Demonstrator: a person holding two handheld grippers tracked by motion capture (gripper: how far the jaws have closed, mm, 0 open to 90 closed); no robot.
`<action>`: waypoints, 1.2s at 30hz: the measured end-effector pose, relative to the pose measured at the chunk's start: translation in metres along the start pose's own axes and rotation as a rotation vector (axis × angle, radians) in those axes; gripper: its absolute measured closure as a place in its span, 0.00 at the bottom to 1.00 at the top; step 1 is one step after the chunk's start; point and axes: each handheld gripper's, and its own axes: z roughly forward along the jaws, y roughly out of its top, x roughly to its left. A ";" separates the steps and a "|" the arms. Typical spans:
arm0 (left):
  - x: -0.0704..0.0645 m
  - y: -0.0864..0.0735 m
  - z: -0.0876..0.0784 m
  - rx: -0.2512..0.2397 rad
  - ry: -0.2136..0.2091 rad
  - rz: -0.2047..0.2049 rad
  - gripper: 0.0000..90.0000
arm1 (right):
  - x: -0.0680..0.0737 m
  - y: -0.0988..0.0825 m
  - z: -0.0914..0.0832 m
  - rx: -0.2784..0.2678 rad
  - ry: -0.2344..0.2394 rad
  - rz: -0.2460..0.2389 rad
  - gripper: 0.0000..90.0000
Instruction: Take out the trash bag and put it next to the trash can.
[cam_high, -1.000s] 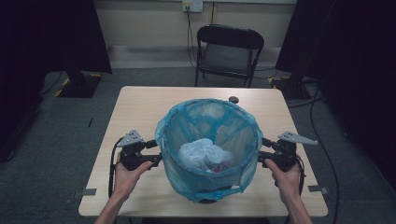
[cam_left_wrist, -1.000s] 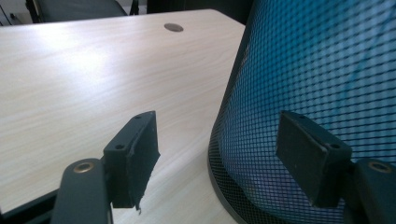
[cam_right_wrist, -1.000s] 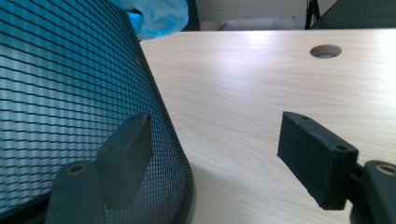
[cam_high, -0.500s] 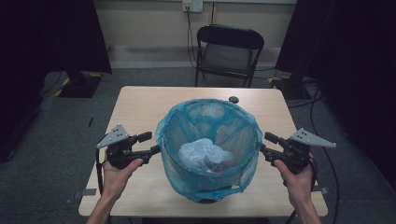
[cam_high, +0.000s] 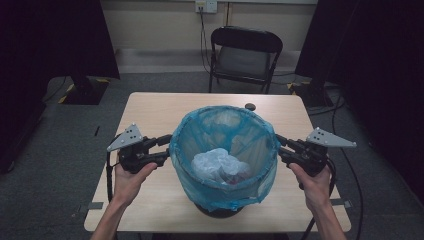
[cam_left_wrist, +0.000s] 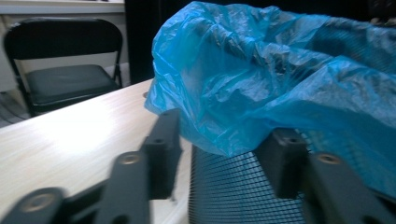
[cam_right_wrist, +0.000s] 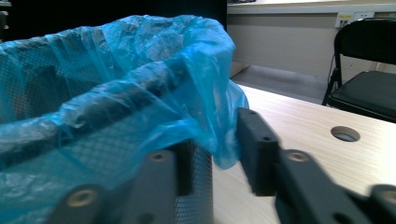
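Blue plastic bag (cam_high: 223, 150) lining black wire-mesh bin (cam_left_wrist: 233, 191), standing mid-bench on light wooden bench (cam_high: 150, 110), overhang draped down outside the rim. White crumpled bags (cam_high: 220, 165) lying inside. Left claw (cam_high: 164, 148) at the bin's left flank, jaws just been closing, straddling the bag's hanging edge, pads seemingly not pressing yet. Right claw (cam_high: 280, 145) at the right flank, jaws likewise just been closing, the bag's hem between them, apparently unpinched. Black folding chair (cam_high: 243, 57) beyond the bench.
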 end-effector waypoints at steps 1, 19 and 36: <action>0.000 0.000 0.000 -0.004 0.000 0.001 0.70 | 0.000 0.001 0.000 -0.001 0.006 -0.002 0.85; -0.003 0.025 -0.016 -0.087 -0.040 0.015 0.98 | -0.004 0.025 -0.001 -0.078 -0.008 0.037 0.97; -0.031 0.074 0.003 -0.116 -0.106 0.045 0.98 | 0.031 0.075 0.010 -0.122 0.079 -0.027 0.96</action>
